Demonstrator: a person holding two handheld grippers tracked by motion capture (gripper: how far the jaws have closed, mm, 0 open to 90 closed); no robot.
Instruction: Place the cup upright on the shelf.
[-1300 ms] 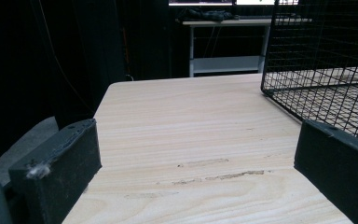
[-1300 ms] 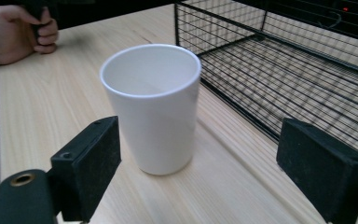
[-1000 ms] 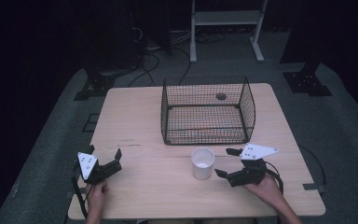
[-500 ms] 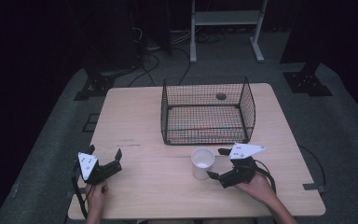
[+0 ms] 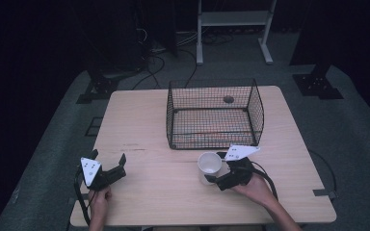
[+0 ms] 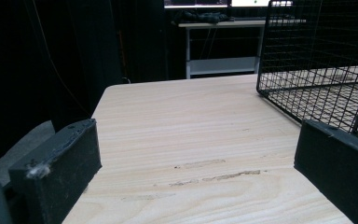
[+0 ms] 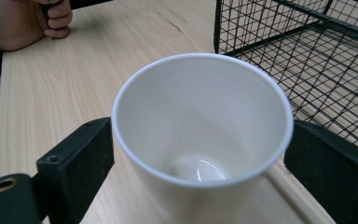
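Right gripper point(image 7: 200, 154) has its jaws spread wide around the white cup point(image 7: 200, 140), one on each side; the left-hand jaw sits at the wall and the other just off it, not clamped. Cup is upright, empty, on the table point(image 5: 164, 192) just in front of the wire basket point(image 5: 214, 115), near that basket's front right corner. Left gripper point(image 5: 107, 169) sits well apart from the basket, off its front left, jaws spread with nothing but bare wood between them. A hand point(image 5: 99, 198) holds it at the table's near edge.
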